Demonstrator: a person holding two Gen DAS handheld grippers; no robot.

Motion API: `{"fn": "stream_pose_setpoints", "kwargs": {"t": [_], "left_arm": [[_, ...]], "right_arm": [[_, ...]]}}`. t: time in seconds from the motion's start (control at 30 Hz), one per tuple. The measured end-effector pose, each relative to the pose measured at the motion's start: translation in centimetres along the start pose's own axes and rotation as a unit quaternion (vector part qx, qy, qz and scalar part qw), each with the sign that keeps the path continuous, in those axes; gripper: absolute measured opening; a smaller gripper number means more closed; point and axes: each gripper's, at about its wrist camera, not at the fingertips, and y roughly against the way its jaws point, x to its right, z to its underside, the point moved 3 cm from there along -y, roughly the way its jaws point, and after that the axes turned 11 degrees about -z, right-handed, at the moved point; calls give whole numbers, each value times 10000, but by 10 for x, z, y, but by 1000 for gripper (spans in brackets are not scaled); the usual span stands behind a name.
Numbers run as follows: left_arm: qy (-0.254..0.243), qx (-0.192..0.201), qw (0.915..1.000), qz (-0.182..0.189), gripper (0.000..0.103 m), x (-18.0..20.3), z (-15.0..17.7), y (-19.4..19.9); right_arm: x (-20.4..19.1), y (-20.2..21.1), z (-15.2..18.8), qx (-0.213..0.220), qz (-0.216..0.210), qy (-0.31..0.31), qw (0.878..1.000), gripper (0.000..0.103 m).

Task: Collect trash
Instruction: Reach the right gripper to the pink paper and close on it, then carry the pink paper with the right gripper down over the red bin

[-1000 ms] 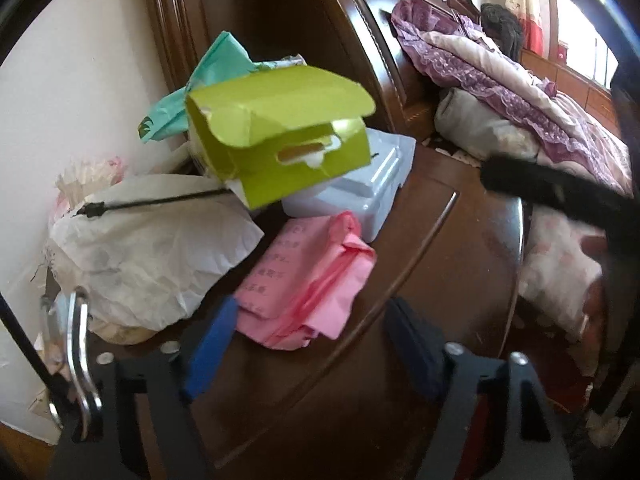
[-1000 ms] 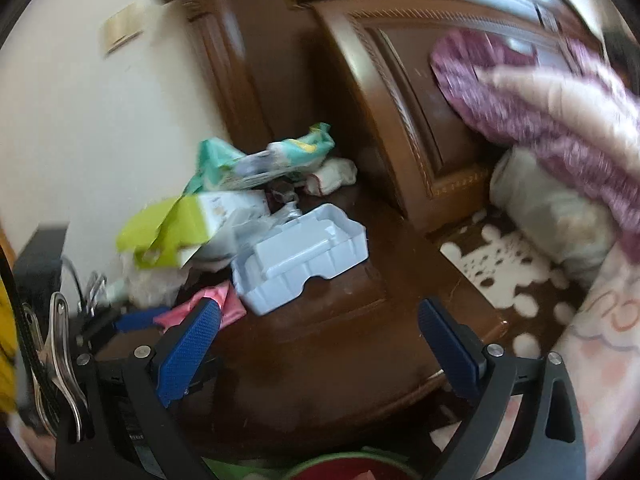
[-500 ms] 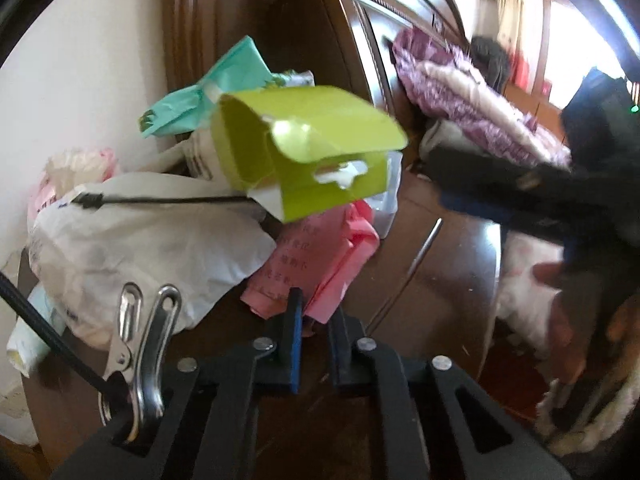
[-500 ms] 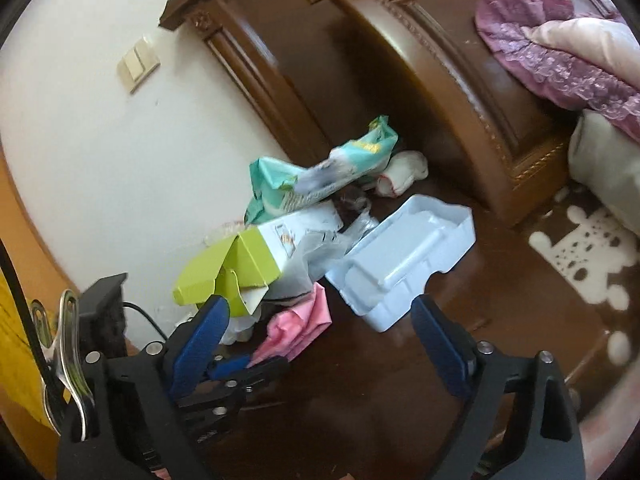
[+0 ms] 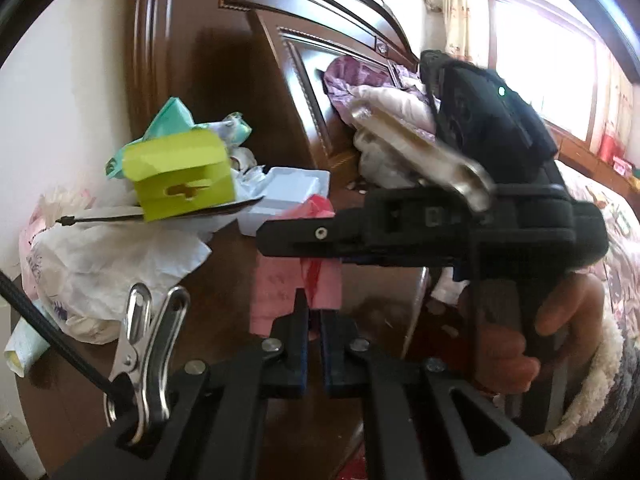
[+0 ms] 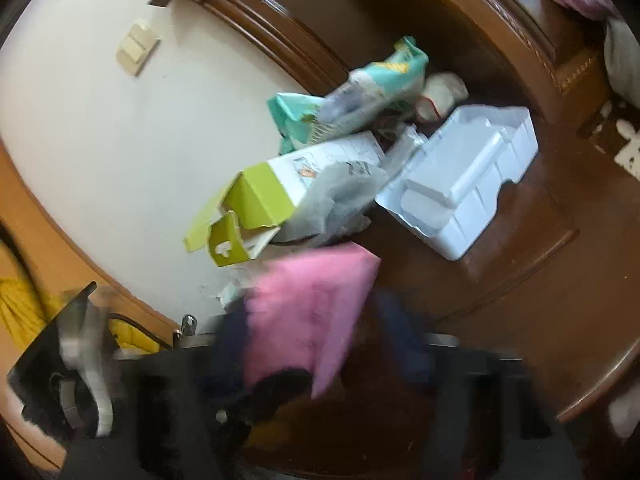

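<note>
Both grippers meet at the pink wrapper [image 5: 296, 292] near the nightstand's [image 6: 520, 280] front edge: left gripper [image 5: 314, 320] pinches it, right gripper's [image 6: 312, 320] jaws are closing around it.

trash pile [image 6: 340, 152] crowding wall, nightstand [image 6: 540, 280] front bare

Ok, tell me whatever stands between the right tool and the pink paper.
Nothing visible does: the pink paper sits between the right tool's closing jaws, while the left tool pinches its near edge.

pink paper [image 6: 316, 308]: 1 | green carton [image 6: 256, 216]: 1 | white plastic tray [image 6: 464, 184]: 1 | teal wipes pack [image 6: 352, 92]: 1 | white plastic bag [image 5: 108, 256]: 1
</note>
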Motion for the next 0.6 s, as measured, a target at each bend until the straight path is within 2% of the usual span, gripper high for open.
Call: {"fn": "stream_pose_setpoints", "kwargs": {"t": [0.1,0.3,0.6], "left_arm": [[-55,131,9999,-31,5,4,-1,8],[21,436,9990,52,5,11,-1,21],[110,564,9977,370,5,57,-6,19]], "right_arm": [[-8,7,3,161,78,256,9995,19],[-18,31,2,418,157,531,9976,18],[-13,74,7,606,297,429,9968,18]]}}
